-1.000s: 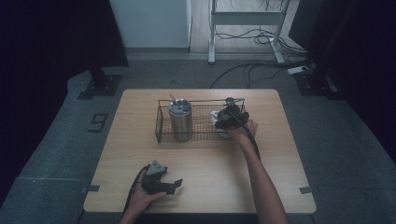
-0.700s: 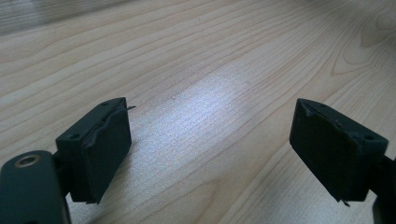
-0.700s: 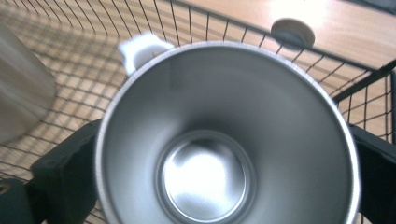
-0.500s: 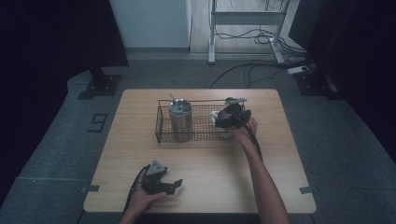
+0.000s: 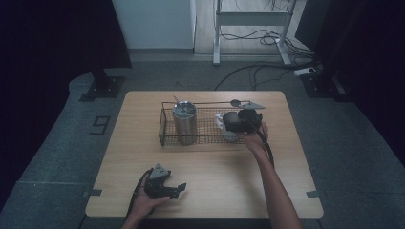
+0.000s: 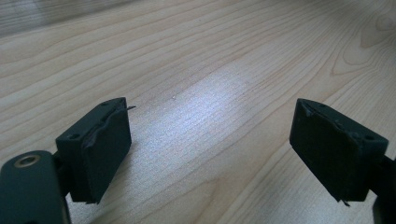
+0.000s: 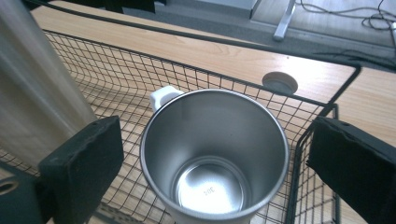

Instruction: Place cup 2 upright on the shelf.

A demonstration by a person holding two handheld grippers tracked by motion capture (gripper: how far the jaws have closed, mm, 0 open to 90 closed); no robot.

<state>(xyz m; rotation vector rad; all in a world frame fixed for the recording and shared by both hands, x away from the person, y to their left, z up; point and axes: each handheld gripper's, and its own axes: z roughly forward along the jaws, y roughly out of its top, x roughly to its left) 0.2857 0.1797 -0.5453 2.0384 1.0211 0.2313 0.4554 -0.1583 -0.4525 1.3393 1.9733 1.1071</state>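
Note:
A steel mug (image 7: 215,154) with a white handle (image 7: 163,96) stands upright in the right end of a black wire basket (image 5: 163,128). My right gripper (image 5: 230,125) hovers just above it. Its jaws have just been closing, but the pads (image 7: 86,158) stand clear on either side of the mug (image 5: 221,125) without touching. A tall steel tumbler (image 5: 185,122) with a lid stands in the basket's left end. My left gripper (image 5: 177,188) rests on the wooden table (image 5: 215,167) near the front edge, open, with bare wood between its pads (image 6: 100,144).
The basket's wire rim (image 7: 299,154) runs close under my right gripper's right jaw. The tumbler's side (image 7: 37,84) is close to its left jaw. A round cable hole (image 7: 279,82) sits in the table behind the basket. Stands and cables lie on the floor beyond the table.
My right gripper has shifted slightly and lifted a little over the mug, which stays standing in the basket. The left gripper has not moved.

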